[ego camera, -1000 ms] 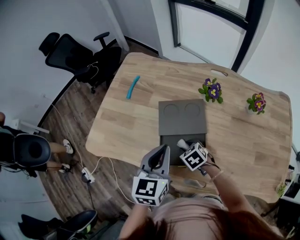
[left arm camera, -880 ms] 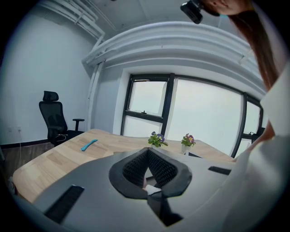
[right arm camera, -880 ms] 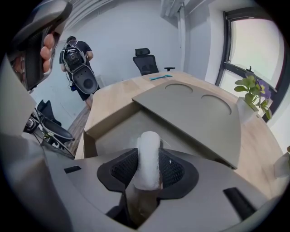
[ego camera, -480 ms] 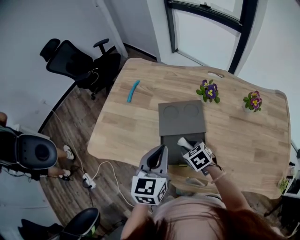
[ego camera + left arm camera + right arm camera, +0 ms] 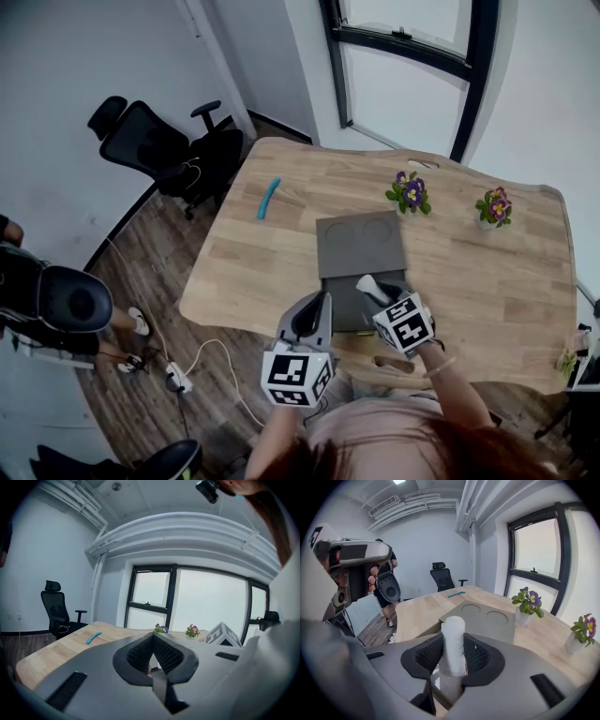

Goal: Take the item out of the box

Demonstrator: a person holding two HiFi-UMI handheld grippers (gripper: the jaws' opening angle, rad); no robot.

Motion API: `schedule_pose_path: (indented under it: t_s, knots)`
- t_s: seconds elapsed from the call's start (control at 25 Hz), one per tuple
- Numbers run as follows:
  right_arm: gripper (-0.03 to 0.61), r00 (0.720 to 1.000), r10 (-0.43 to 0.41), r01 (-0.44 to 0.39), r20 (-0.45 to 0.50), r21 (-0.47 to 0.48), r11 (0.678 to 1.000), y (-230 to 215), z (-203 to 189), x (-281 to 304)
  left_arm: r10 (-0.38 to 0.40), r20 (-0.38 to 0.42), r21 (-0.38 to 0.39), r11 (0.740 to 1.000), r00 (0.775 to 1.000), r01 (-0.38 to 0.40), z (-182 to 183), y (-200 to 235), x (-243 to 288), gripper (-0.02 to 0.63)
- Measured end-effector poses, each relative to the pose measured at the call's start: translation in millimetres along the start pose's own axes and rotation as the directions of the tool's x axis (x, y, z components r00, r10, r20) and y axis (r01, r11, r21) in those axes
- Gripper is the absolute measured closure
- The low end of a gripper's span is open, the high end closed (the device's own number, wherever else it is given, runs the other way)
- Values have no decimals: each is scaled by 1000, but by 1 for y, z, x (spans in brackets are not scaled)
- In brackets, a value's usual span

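**White roll clamped in right gripper over open box**

White roll [image 5: 453,641] sits pinched between the right gripper [image 5: 453,654] pads; the jaws have just been closing with the roll between them. The long axis runs along the gripper's pointing line. The far end sticks out past the jaw tips, toward the lid [image 5: 487,619]. In the head view the roll [image 5: 367,285] tilts up and away from the person, above the open grey box [image 5: 342,302]. The lid, with two round recesses, lies flat on the desk [image 5: 272,272] just beyond the box. Left gripper [image 5: 317,309] is clenched and empty, near the box's left side. Further out are a teal tool [image 5: 268,199], two flower pots [image 5: 409,192] and an office chair [image 5: 159,141].
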State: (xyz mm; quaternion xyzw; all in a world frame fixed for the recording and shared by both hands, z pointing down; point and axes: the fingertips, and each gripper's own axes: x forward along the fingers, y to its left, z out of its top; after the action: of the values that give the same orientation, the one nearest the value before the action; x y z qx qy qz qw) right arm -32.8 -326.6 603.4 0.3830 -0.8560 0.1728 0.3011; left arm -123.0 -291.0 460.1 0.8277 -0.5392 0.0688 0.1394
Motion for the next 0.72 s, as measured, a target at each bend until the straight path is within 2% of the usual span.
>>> schedule_pose_path:
  t_s: [0.4, 0.72]
  knots:
    - [456, 989, -70, 66, 129, 40, 997, 1, 21, -48, -1, 35, 17, 1000, 999, 0, 12, -4, -21, 618]
    - [456, 952, -137, 117, 273, 86, 989, 7, 46, -101, -18, 56, 47, 999, 998, 15, 21, -13, -39, 618]
